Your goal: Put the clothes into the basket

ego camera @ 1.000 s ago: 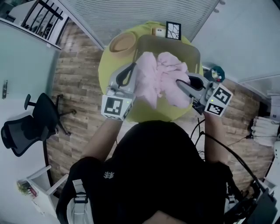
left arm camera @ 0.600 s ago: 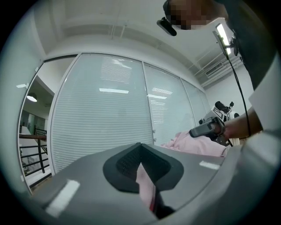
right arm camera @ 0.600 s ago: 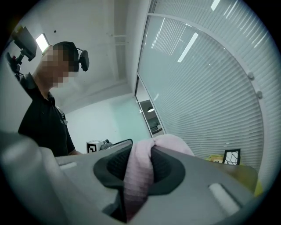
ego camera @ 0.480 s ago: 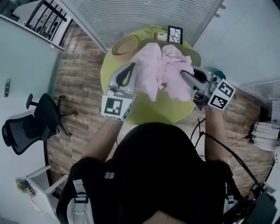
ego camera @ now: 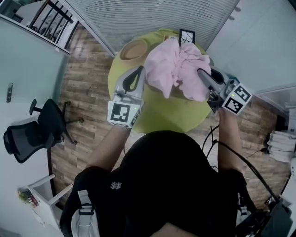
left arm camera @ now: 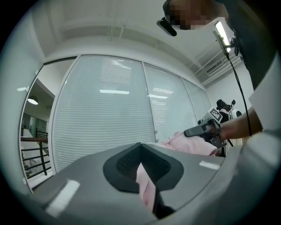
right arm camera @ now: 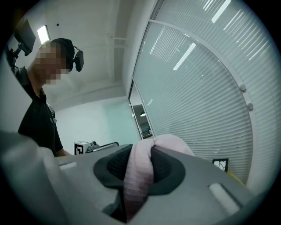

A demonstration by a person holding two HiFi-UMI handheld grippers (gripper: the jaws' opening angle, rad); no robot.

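In the head view a crumpled pink garment [ego camera: 178, 69] hangs in the air over the round yellow-green table [ego camera: 166, 115]. My left gripper [ego camera: 140, 75] is shut on its left side and my right gripper [ego camera: 202, 75] is shut on its right side. A fold of pink cloth [left arm camera: 147, 186] is pinched between the left gripper's [left arm camera: 145, 173] jaws in the left gripper view. Another pink fold [right arm camera: 138, 169] fills the right gripper's [right arm camera: 139, 176] jaws in the right gripper view. The garment hides the basket in the head view.
A round tan dish [ego camera: 133, 49] and a black-and-white patterned card [ego camera: 186, 36] sit at the table's far side. A black office chair [ego camera: 32, 134] stands on the wood floor to the left. Blinds on a glass wall [ego camera: 152, 14] run behind the table. Cables [ego camera: 240, 157] trail at right.
Both grippers have lifted the pink garment and carried it farther over the table. It now covers the basket that showed behind it a second ago.
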